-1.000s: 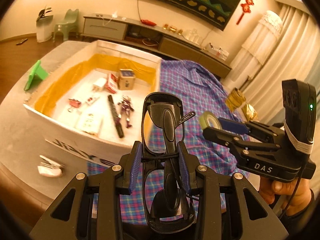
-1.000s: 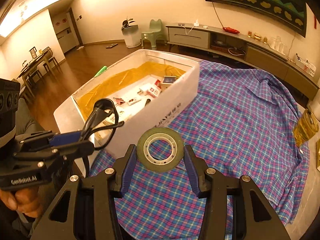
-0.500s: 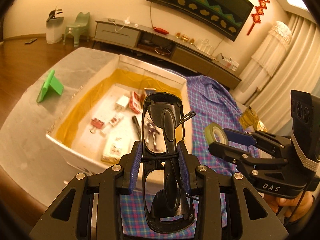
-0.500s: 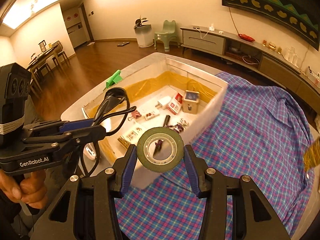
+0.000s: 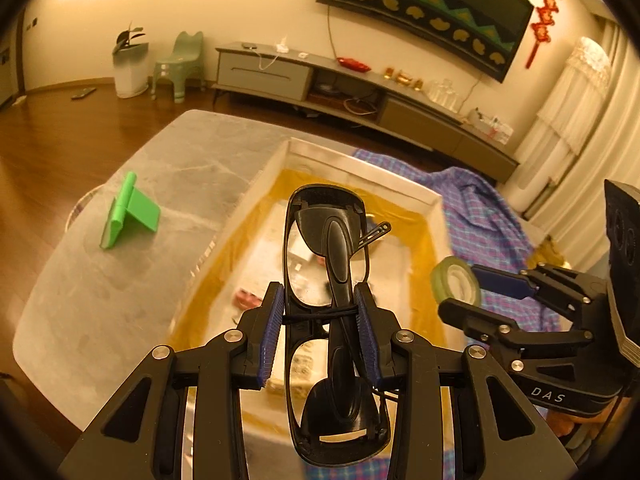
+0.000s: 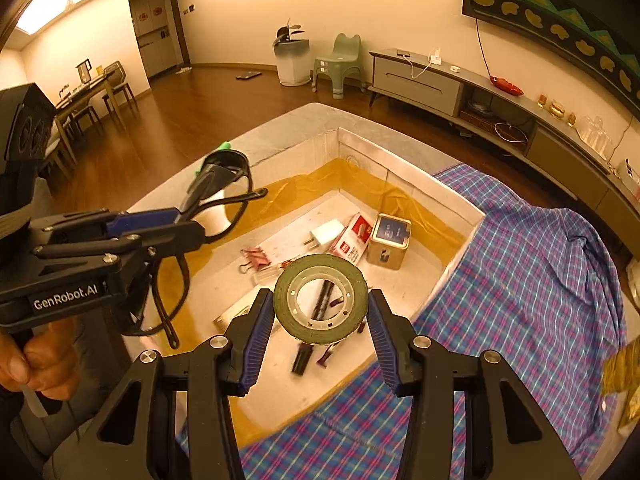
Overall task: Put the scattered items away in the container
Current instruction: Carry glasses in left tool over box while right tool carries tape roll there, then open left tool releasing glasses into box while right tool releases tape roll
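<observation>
My left gripper (image 5: 320,320) is shut on a pair of folded black sunglasses (image 5: 328,248), which stand up between its blue pads. My right gripper (image 6: 320,312) is shut on a green roll of tape (image 6: 320,265), held by its rim. Both hang above the white box (image 5: 360,164) with the yellow lining. In the right wrist view the left gripper (image 6: 192,228) with the sunglasses (image 6: 224,168) is over the box's left side (image 6: 408,172). The left wrist view shows the right gripper (image 5: 460,292) with the tape (image 5: 454,280) over the box's right wall.
The box holds a white charger (image 6: 326,234), a red packet (image 6: 354,236), a small tin (image 6: 390,240), a pink binder clip (image 6: 256,258) and other small things. A plaid shirt (image 6: 520,280) covers the table to the right. A green stand (image 5: 128,216) sits on the grey tabletop (image 5: 120,300).
Both grippers have travelled from over the plaid shirt to above the box, side by side. Each keeps the same grip, on the sunglasses and on the tape.
</observation>
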